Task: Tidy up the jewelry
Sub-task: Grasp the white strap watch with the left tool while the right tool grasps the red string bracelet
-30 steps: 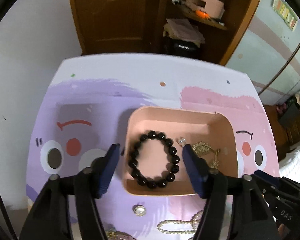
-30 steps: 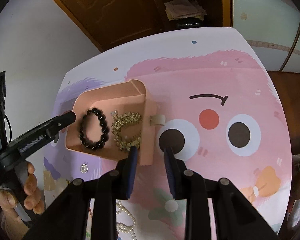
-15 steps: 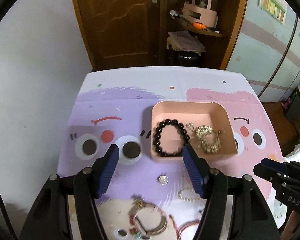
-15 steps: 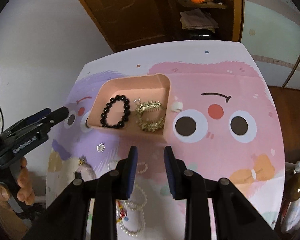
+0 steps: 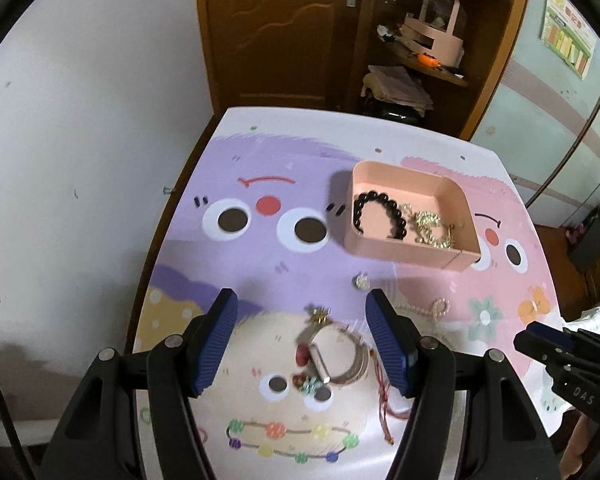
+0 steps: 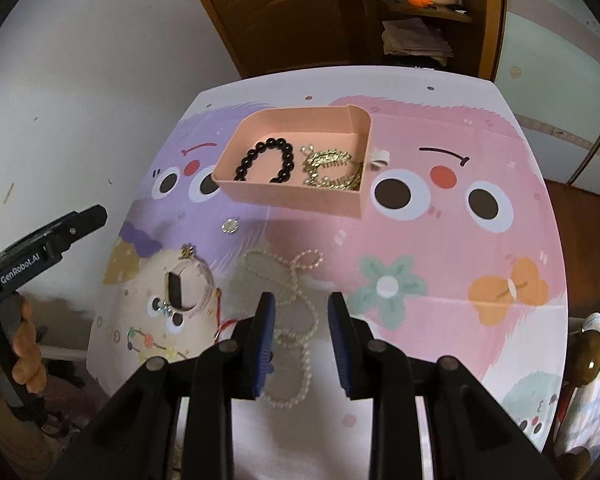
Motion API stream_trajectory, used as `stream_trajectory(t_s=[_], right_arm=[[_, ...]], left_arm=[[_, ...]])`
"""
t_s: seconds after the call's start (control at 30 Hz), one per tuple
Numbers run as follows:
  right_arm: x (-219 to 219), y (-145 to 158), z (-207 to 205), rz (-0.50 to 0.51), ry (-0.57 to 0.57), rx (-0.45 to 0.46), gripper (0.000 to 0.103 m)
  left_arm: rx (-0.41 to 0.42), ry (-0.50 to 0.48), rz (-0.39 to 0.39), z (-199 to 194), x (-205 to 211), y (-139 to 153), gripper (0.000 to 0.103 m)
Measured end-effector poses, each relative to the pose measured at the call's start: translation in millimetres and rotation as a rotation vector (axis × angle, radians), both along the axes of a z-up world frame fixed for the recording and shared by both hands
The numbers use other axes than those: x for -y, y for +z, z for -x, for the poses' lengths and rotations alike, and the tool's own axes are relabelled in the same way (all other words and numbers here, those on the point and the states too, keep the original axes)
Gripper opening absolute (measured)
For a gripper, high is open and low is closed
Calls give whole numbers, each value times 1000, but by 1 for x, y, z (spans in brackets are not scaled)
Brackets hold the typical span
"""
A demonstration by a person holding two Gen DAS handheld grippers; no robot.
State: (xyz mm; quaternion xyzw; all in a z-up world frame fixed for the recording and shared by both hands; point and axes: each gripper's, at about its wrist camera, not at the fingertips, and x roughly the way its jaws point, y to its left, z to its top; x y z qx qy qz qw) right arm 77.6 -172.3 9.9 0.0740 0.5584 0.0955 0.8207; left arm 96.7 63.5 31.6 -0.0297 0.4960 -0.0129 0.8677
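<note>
**Jewelry tray and loose pieces on a cartoon-printed table**

Jewelry lies partly sorted. The pink plastic tray [image 5: 410, 254], rectangular with rounded corners, sits toward the table's far side and holds a black bead bracelet [image 5: 378, 216] beside a tangled gold chain [image 5: 432, 232]. Loose on the table mat [image 5: 228, 276], nearer the grippers: a small round pearl stud [image 5: 361, 281], a pearl necklace [image 6: 296, 304] in loops, a pale bangle [image 5: 338, 354] and red cord [image 5: 384, 400]. Left gripper [image 5: 302, 336] hovers wide open and empty above the bangle. Right gripper [image 6: 302, 334] hovers narrowly open and empty over the pearl necklace. Compared with one second earlier, both grippers have drawn back from the tray, so more of the table shows.
</note>
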Motion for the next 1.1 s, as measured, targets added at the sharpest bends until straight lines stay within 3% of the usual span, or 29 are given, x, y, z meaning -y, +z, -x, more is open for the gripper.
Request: stream_trajectory(t_s=[0.6, 1.1], right_arm=[[-17, -5, 30, 14, 37, 14, 27], [-43, -51, 31, 50, 130, -83, 27]], left_arm=[[-65, 10, -17, 36, -7, -34, 65], [-186, 14, 45, 36, -9, -94, 65]])
